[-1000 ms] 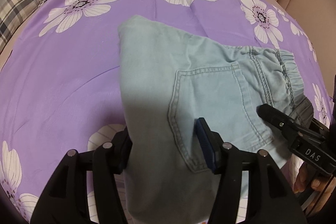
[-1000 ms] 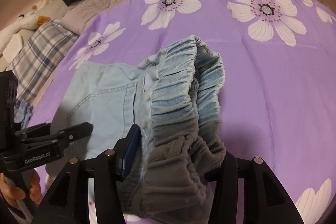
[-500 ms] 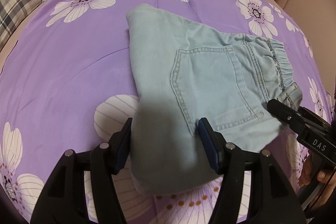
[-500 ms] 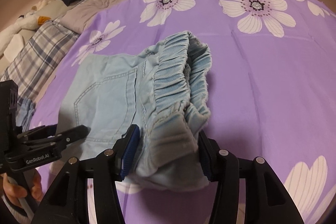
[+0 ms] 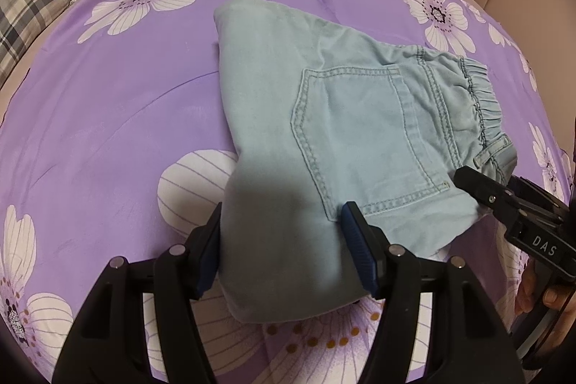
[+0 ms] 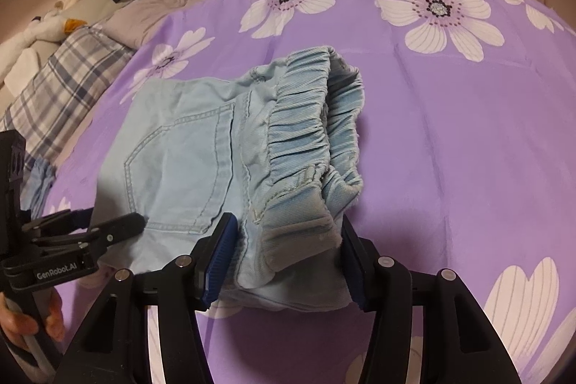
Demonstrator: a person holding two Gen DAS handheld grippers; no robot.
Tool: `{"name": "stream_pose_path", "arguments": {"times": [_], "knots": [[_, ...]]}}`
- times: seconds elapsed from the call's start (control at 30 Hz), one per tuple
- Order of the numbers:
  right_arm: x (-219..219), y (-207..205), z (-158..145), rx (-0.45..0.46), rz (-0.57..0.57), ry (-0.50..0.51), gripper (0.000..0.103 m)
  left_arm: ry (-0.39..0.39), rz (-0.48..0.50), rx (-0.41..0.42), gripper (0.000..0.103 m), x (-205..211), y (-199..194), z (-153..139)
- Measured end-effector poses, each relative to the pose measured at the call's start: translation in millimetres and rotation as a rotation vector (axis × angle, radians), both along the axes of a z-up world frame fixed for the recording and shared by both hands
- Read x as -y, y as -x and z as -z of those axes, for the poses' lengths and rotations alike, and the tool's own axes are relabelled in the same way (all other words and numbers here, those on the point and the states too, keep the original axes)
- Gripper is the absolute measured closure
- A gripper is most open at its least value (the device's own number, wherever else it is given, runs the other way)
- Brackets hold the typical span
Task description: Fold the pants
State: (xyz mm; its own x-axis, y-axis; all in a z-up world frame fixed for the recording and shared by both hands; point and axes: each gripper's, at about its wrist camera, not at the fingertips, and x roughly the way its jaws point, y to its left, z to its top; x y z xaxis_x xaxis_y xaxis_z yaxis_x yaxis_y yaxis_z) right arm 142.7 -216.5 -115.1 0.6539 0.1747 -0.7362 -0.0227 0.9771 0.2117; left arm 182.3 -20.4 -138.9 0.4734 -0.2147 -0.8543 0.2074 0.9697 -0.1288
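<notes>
Now the folded light-blue denim pants [image 5: 324,139] lie on the purple flowered bedspread [image 5: 108,117], near its front edge. Both left tongs [image 5: 284,249] and right tongs [image 6: 284,251] are opening around the cloth, releasing it. Next, I think, withdraw without dragging the fold.

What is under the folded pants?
The pants lie on a purple flowered bedspread, which shows all round them. One white flower runs partly beneath their edge. What lies between the folded layers is covered.
</notes>
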Motion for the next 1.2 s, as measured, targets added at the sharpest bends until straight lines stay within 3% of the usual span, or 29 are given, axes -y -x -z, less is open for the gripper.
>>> {"name": "stream_pose_path", "arguments": {"times": [0.37, 0.8, 1.1, 1.2], "knots": [[-4.4, 15.3, -5.3, 0.005, 0.033, 0.012, 0.048, 0.010, -0.031, -0.004, 0.038, -0.5, 12.9, -1.8], [-8.7, 23.3, -9.7, 0.016, 0.060, 0.055, 0.047, -0.048, -0.046, 0.000, 0.036, 4.7, 28.6, -4.8], [-4.6, 26.9, -6.4, 0.002, 0.076, 0.024, 0.045, -0.052, -0.060, 0.004, 0.033, 4.7, 33.9, -6.8], [-7.4, 39.8, -14.3, -0.002, 0.068, 0.018, 0.045, -0.066, -0.061, 0.019, 0.023, 3.7, 45.7, -17.0]]}}
